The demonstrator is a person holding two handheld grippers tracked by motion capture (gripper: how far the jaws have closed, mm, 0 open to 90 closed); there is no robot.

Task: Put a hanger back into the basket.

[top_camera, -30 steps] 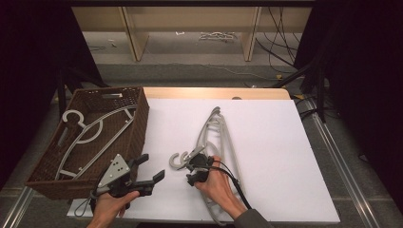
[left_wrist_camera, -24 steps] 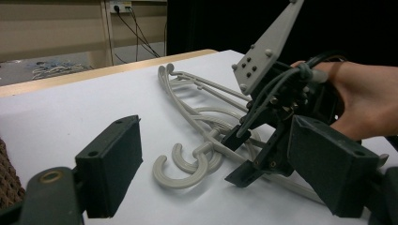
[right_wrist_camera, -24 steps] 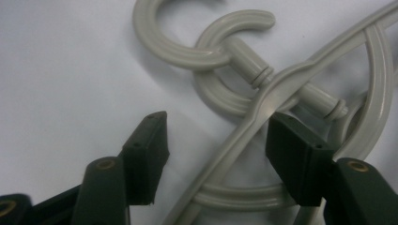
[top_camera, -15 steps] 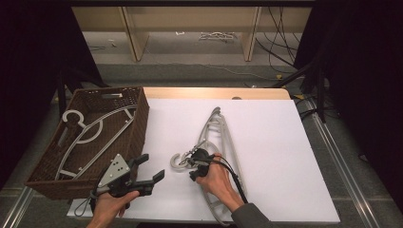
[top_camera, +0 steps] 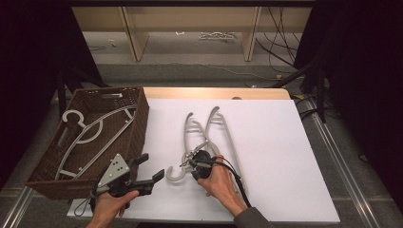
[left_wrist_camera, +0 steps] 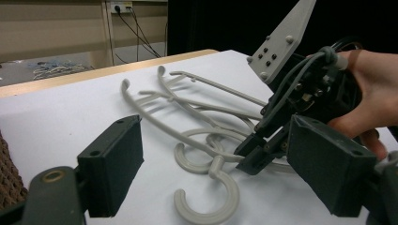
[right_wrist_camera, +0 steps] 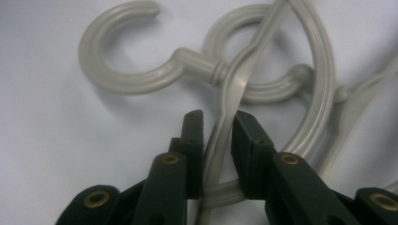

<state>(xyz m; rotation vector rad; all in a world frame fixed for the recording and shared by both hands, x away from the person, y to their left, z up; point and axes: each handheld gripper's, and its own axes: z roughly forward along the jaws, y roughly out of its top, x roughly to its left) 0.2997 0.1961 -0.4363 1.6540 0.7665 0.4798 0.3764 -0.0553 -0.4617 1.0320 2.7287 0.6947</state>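
Two grey plastic hangers [top_camera: 223,130] lie crossed on the white table top [top_camera: 285,142], their hooks [top_camera: 173,175] toward me. My right gripper [top_camera: 190,162] points down at them, and its jaws have just been closing. They now pinch a thin bar of one hanger [right_wrist_camera: 234,79] just behind its hook [right_wrist_camera: 122,70]. The left gripper view shows the right gripper [left_wrist_camera: 251,157] clamped low on that bar. My left gripper [top_camera: 151,167] hovers open near the table's front left, and a hook [left_wrist_camera: 206,206] lies on the table ahead of its jaws.
A brown wicker basket [top_camera: 139,118] stands at the left edge of the table with another grey hanger [top_camera: 90,133] lying in it. Wooden shelving [top_camera: 190,28] and cables lie beyond the far edge. White surface stretches to the right of the hangers.
The right gripper's jaws have narrowed from wide apart to pinched on the hanger's bar, with the hand shifting only slightly. The left gripper has stayed where it was.
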